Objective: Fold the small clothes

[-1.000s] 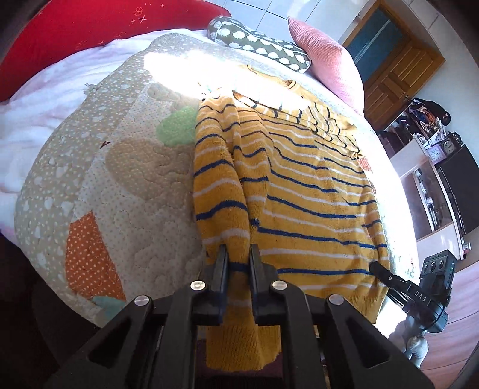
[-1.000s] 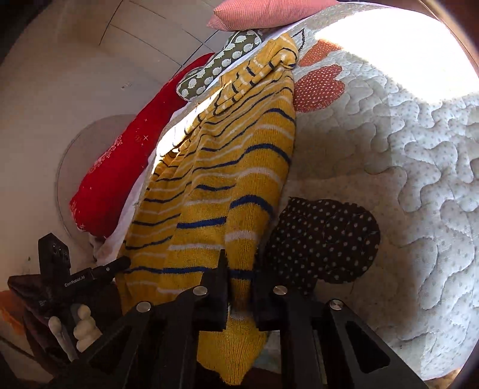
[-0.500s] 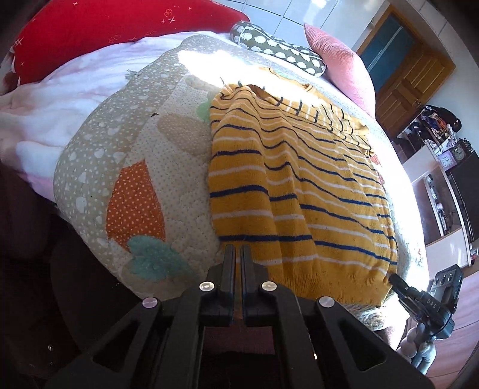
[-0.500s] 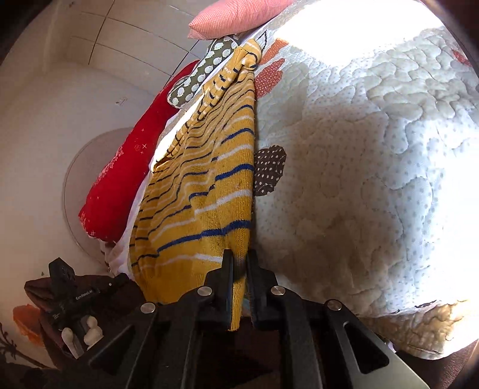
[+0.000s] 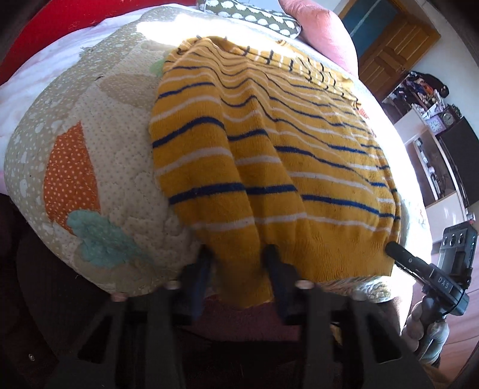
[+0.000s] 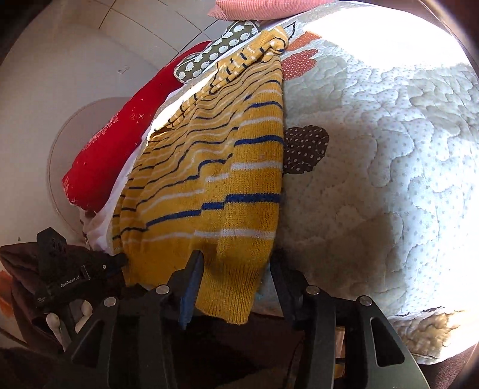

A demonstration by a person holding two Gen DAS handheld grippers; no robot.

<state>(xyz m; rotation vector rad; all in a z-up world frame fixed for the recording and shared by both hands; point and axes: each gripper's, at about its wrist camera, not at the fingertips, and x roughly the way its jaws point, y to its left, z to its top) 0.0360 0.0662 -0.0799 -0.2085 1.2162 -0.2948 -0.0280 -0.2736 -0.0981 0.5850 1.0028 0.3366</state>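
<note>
A yellow knit sweater with blue and white stripes [image 5: 269,155] lies spread on the quilted bedcover [image 5: 98,143], its hem hanging over the near edge. My left gripper [image 5: 238,254] is open, its fingers on either side of the left sleeve's cuff end, which hangs loose between them. In the right wrist view the same sweater [image 6: 221,179] lies along the left of the quilt [image 6: 374,149]. My right gripper [image 6: 235,263] is open around the hanging hem corner, not pinching it. Each gripper shows in the other's view, at the sweater's far hem corner.
Red cushion [image 6: 119,128], dotted green pillow [image 5: 257,18] and pink pillow [image 5: 323,33] sit at the head of the bed. A wooden door [image 5: 389,54] and shelves with clutter [image 5: 425,98] stand at the right. The bed edge drops off just below both grippers.
Both grippers were shut on the sweater's lower edge and pulled it toward the near bed edge. Now both have opened and the fabric hangs loose between the fingers.
</note>
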